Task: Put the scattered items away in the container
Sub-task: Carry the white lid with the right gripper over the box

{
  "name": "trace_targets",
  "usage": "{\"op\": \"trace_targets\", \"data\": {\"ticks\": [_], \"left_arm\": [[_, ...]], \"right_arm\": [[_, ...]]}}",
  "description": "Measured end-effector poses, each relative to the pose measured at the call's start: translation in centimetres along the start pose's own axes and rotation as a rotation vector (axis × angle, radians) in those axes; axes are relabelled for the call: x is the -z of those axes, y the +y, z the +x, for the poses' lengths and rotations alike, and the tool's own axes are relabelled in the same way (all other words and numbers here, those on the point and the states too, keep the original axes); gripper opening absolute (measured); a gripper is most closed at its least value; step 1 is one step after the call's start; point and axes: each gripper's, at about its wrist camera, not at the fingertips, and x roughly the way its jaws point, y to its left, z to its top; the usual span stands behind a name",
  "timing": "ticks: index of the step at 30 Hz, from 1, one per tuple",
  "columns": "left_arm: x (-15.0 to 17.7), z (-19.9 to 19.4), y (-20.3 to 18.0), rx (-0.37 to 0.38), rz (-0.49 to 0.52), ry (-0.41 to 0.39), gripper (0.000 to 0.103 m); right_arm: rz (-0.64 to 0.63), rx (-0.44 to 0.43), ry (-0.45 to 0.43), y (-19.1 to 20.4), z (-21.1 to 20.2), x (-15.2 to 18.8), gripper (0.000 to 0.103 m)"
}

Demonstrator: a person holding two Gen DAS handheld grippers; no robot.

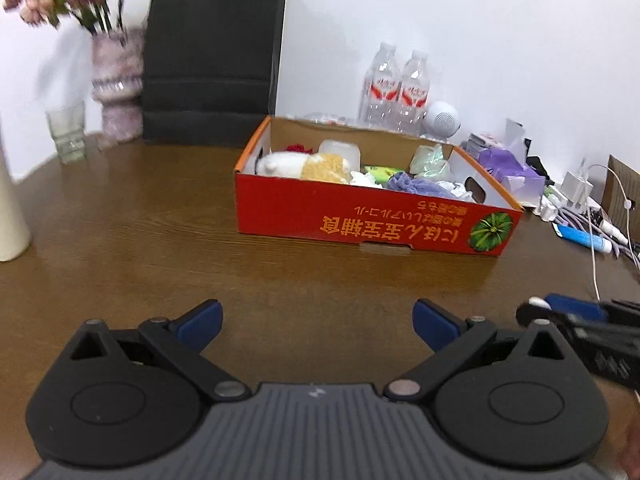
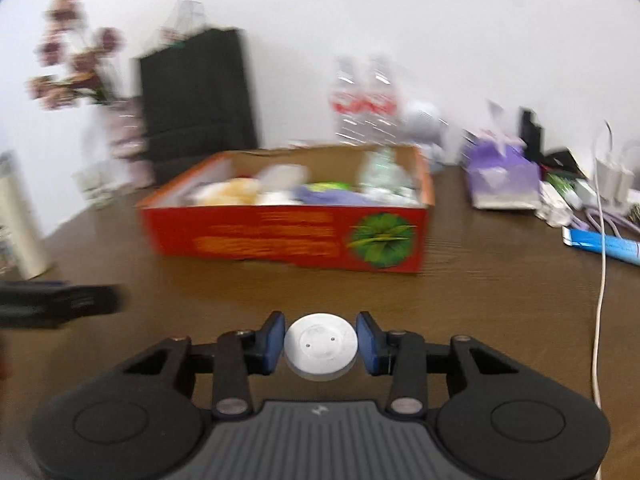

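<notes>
Right gripper (image 2: pixel 320 344) was pinching a white round puck (image 2: pixel 320 347) edge-on, with the red box (image 2: pixel 288 236) at 12 o'clock. Left gripper (image 1: pixel 318 322) sat spread, holding nothing. Best bet looked like carrying the puck level over the near wall before letting go.

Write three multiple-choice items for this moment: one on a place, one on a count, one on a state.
1. Where is the white disc?
A. in the box
B. between the right gripper's jaws
C. beside the vase

2. How many water bottles stand behind the box?
A. one
B. two
C. four

3. How is the left gripper?
A. open and empty
B. shut on a cloth
C. shut on the disc

Key: 1 B, the right gripper has its blue pads against both sides of the disc, short of the box. 2 B, two clear bottles with red labels stand side by side. 3 A, its jaws stand wide apart over bare table.
</notes>
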Motion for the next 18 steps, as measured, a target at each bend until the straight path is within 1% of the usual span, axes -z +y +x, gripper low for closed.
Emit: {"op": "trace_targets", "data": {"ticks": [2, 5, 8, 9, 11, 13, 14, 18], "left_arm": [[1.6, -1.9, -0.1, -0.023, -0.003, -0.032, 0.103], [4.0, -4.4, -0.3, -0.034, 0.034, -0.062, 0.103], [5.9, -6.3, -0.4, -0.048, 0.049, -0.081, 0.103], [6.3, -6.9, -0.3, -0.046, 0.048, -0.087, 0.103], [6.9, -8.2, -0.4, -0.042, 0.060, -0.109, 0.103], [7.1, -9.4, -0.6, -0.033, 0.076, -0.134, 0.103], [7.1, -10.0, -0.8, -0.022, 0.086, -0.142, 0.103], [6.0, -12.0, -1.8, 0.016, 0.095, -0.192, 0.103]], "right_arm": [[0.001, -0.028, -0.017, 1.7, -2.3, 1.3, 0.038], [-0.005, -0.025, -0.060, 3.9, -5.4, 3.3, 0.038], [-0.045, 0.024, -0.100, 5.3, -7.8, 4.8, 0.038], [-0.040, 0.038, -0.106, 5.5, -8.4, 5.0, 0.038], [-0.031, 0.033, -0.117, 5.9, -9.7, 5.5, 0.038], [-0.055, 0.057, -0.132, 6.3, -10.7, 5.8, 0.038], [-0.053, 0.055, -0.135, 6.5, -11.2, 5.9, 0.038], [-0.034, 0.037, -0.139, 7.2, -12.7, 6.1, 0.038]]}}
